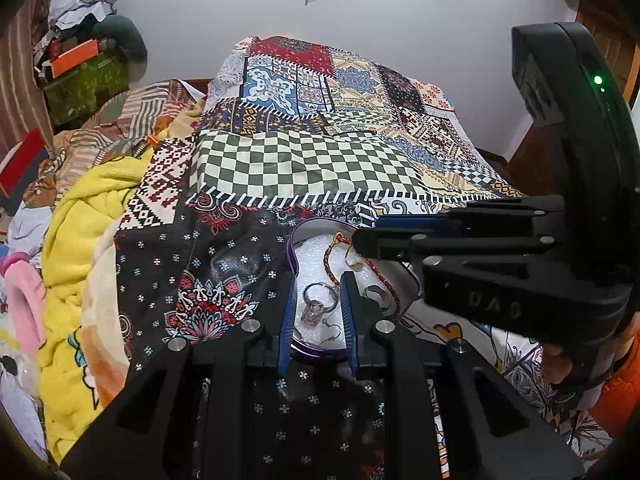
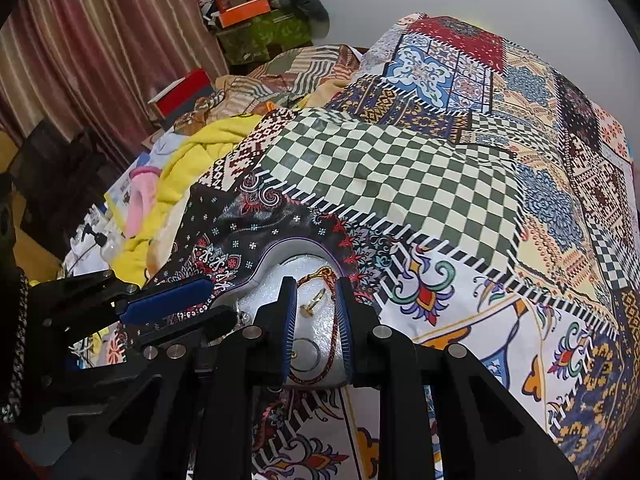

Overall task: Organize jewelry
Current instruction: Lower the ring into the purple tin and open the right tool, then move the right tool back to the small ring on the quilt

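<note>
Left gripper (image 1: 318, 312): jaws parted, gripping nothing, poised over the near end of the tray.
Ring (image 1: 313, 309): lies between the left jaws on the white padding, hoop earrings (image 1: 320, 290) just beyond it.
Right gripper (image 2: 316, 312): jaws parted, nothing grasped; a small gold earring (image 2: 314, 301) lies between them.
Cord necklace (image 2: 342, 332): red braid, runs beside the right-hand jaw and curls round underneath.
Tray (image 1: 291, 246): purple-rimmed, maybe heart-shaped, on the bedspread.
Bedspread (image 1: 296, 160): patchwork, stretching beyond both jaws.
Yellow blanket (image 1: 76, 220): bunched well left.
</note>
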Demonstrator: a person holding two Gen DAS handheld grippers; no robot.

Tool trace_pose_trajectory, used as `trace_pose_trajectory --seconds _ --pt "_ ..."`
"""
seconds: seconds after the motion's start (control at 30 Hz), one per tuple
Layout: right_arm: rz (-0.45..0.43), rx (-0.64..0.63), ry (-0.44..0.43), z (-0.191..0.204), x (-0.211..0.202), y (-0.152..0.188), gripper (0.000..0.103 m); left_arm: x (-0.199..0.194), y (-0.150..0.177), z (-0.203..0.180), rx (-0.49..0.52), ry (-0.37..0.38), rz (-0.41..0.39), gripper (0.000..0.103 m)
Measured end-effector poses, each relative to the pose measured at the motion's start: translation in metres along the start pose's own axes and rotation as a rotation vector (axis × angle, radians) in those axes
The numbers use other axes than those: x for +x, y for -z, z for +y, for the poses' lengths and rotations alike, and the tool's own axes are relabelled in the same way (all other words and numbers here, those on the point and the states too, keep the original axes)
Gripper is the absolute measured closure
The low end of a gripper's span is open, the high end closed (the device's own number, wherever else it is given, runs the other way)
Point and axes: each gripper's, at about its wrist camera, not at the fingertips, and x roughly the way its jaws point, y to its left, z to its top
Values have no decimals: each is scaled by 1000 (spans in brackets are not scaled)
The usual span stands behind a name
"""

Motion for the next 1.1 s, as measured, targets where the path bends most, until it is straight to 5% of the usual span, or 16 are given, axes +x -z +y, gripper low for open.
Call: trace_pose_trajectory --seconds 0.33,0.73,1.1 --pt "-72 30 53 -7 -46 6 73 -36 -3 -14 29 -44 -64 82" --pt "-187 -3 210 -9 -126 44 56 -83 0 -49 76 -48 -139 57" --pt "-134 67 311 -50 -140 89 55 -75 14 -81 118 1 -83 49"
